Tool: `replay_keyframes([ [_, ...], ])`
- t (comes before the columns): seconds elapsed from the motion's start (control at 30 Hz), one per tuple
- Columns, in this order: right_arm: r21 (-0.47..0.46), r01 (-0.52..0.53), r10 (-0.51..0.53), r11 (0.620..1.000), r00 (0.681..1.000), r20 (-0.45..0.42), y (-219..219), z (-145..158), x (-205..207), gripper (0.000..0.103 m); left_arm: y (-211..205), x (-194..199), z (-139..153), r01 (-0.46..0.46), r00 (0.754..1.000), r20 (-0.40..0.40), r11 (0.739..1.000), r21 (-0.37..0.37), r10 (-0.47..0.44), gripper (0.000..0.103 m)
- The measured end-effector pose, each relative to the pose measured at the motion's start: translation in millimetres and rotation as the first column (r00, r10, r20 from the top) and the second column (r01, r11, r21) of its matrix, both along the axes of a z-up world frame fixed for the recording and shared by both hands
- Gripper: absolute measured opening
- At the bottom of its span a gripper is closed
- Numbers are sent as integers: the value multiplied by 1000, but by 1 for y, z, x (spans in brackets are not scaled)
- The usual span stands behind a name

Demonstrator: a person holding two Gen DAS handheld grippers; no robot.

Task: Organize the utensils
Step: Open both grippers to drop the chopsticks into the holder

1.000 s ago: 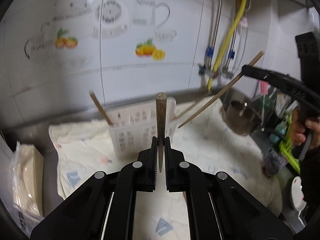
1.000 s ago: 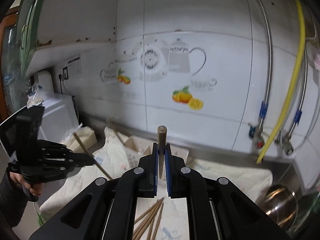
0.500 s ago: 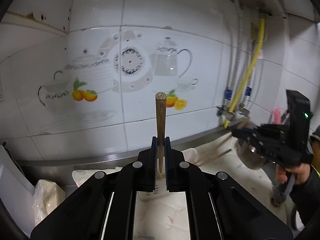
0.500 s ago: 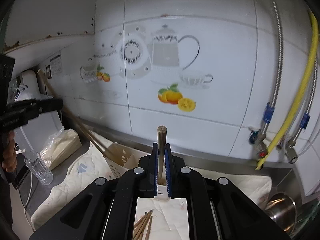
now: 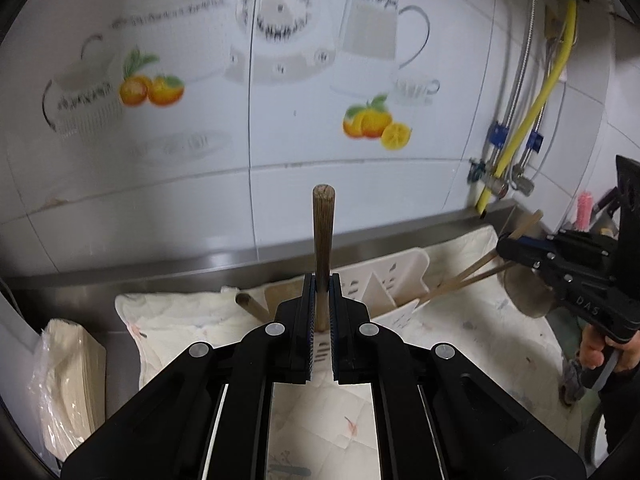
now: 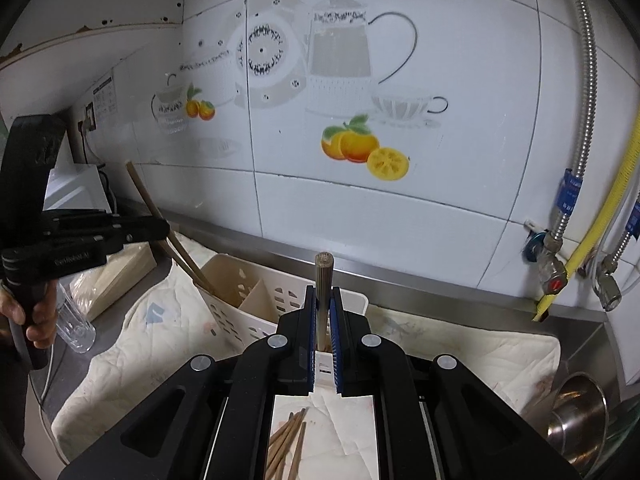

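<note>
The white basket (image 6: 256, 300) stands close before the tiled wall (image 6: 400, 208), its top open above.

Glossy white tiles (image 6: 460, 184) back a brushed-steel worktop (image 5: 120, 276) draped in soft quilted cloth (image 6: 136, 364); wooden chopsticks (image 5: 322, 240) stand in a perforated matt plastic caddy (image 6: 260, 300) beside a shiny metal bowl (image 6: 580, 412).

"DAS" on right gripper (image 5: 505, 249)

Caddy ahead of both my jaws.
The utensil caddy (image 6: 256, 300) sits on the cloth (image 6: 136, 360), below the wall; loose chopsticks (image 6: 286, 444) lie beneath my right jaws.
</note>
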State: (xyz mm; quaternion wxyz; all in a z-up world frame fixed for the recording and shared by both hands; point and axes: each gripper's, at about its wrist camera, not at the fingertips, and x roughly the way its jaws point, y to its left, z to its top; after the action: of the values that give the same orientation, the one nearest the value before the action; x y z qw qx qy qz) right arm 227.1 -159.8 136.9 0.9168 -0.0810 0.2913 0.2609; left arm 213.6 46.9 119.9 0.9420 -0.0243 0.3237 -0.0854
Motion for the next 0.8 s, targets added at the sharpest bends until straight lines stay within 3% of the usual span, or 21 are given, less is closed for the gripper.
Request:
replay_keyframes([
  [0.43, -2, 14, -14, 1000, 1000, 12, 0, -1, -3, 8, 2, 1, -9, -12, 999, -32, 1000, -2, 11, 10],
  [0.6, 17, 18, -19, 1000, 999, 45, -6, 8, -17, 12, 3, -13, 3, -32, 999, 9, 999, 11, 32, 37],
  [0.8, 47, 23, -27, 999, 996, 88, -17, 12, -49, 19, -1, -43, 12, -43, 998, 58, 998, 45, 40, 59],
])
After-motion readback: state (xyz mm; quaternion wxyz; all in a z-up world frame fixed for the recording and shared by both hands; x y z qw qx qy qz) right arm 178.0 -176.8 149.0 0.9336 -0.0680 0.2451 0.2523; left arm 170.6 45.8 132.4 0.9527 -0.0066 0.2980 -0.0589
